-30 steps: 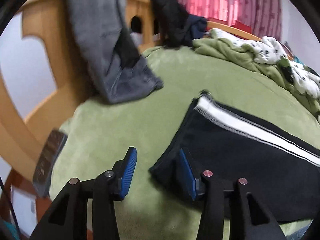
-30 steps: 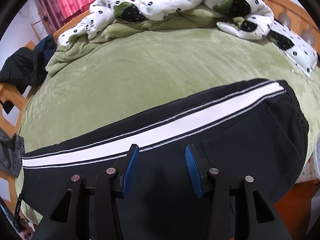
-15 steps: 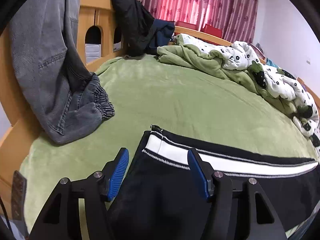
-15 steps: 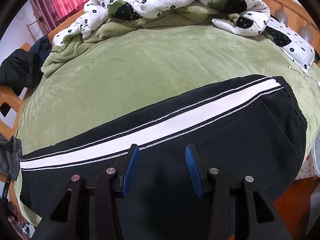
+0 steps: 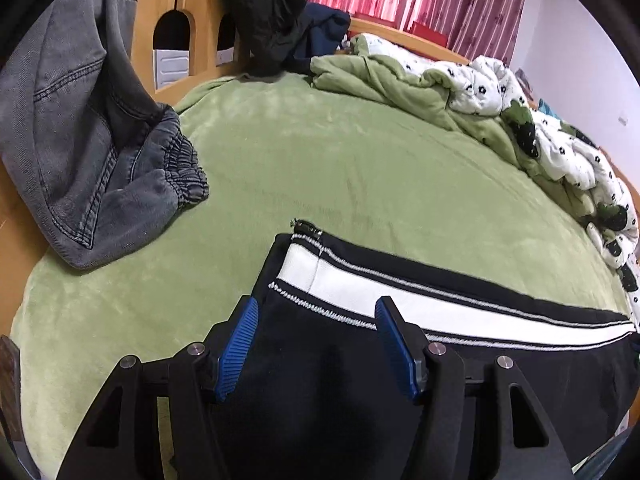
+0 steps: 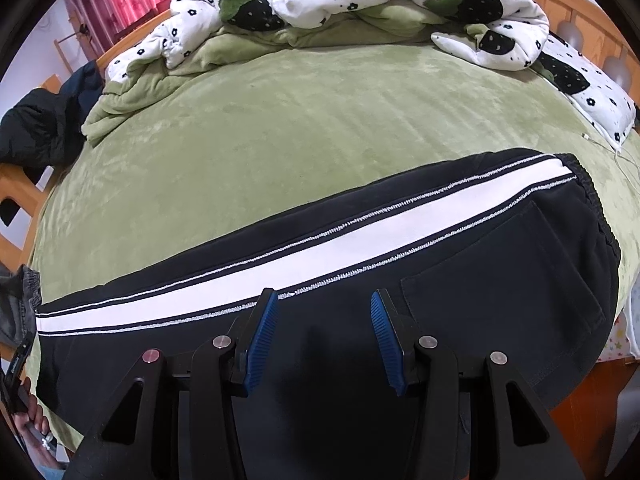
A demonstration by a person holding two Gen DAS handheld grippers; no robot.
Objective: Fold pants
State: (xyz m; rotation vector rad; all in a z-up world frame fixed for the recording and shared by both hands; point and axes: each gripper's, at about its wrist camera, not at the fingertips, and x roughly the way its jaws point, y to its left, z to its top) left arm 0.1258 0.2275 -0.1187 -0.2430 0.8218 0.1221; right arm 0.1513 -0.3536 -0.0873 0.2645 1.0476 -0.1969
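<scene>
Black pants with a white side stripe lie flat along the near edge of the green bed. Their waistband is at the right; the leg hem is at the left. My left gripper is open, its blue pads above the black cloth by the hem, holding nothing. My right gripper is open over the middle of the pants, just left of a back pocket, holding nothing.
Grey jeans hang over the wooden footboard at the left, their cuff resting on the bed. Dark clothes lie at the far corner. A bunched white and green duvet lines the far side. A white cable lies at the right.
My left gripper has swung right from the bare sheet beside the hem to over the hem end of the pants. The right gripper has barely moved. Both stay open.
</scene>
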